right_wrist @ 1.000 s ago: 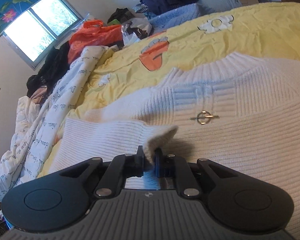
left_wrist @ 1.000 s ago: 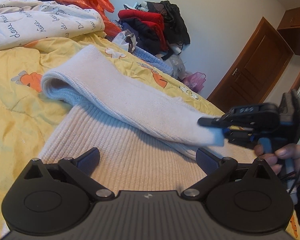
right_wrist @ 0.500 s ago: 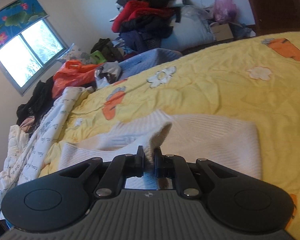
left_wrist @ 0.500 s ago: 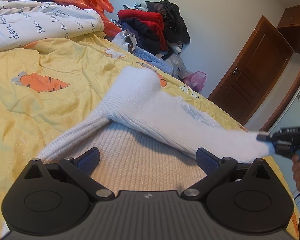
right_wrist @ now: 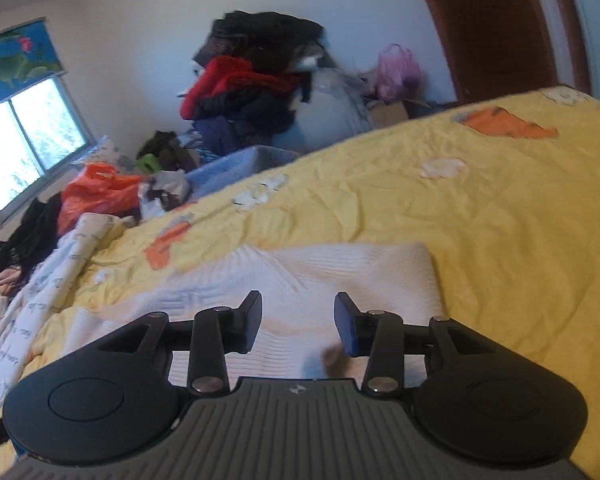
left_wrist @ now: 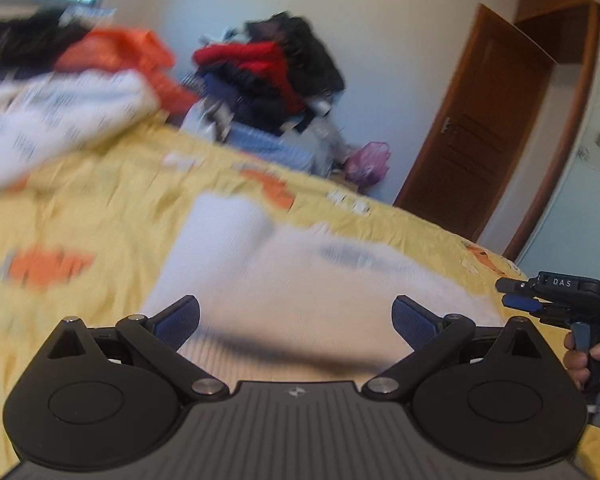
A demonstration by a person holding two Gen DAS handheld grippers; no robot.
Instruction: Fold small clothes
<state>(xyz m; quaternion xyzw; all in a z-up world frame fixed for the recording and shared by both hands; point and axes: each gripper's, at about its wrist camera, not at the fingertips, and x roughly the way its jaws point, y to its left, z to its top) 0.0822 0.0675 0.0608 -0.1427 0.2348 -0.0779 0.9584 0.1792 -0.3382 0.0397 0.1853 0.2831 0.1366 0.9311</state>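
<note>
Your right tongs point(right_wrist: 298, 318) are opening with nothing between them above the white sweater point(right_wrist: 340, 276) on the bed point(right_wrist: 500, 220); your left tongs point(left_wrist: 296, 320) gape wide, seemingly empty in the blur.

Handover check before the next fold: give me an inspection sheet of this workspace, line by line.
Surface: bed under a yellow quilt with carrot and flower prints, wrinkled.
Job's things: white knit sweater lying on the quilt, sleeve folded across its body.
Clutter: white printed blanket, orange bag and dark clothes along the far edge of the bed; clothes pile and pink bag by the wall.
Grippers: left gripper open over the sweater, nothing between the jaws; right gripper jaws opening, nothing pinched, sweater beneath.
Cables: nothing seen clearly.
Surroundings: window with a floral blind, brown door, pale walls.
</note>
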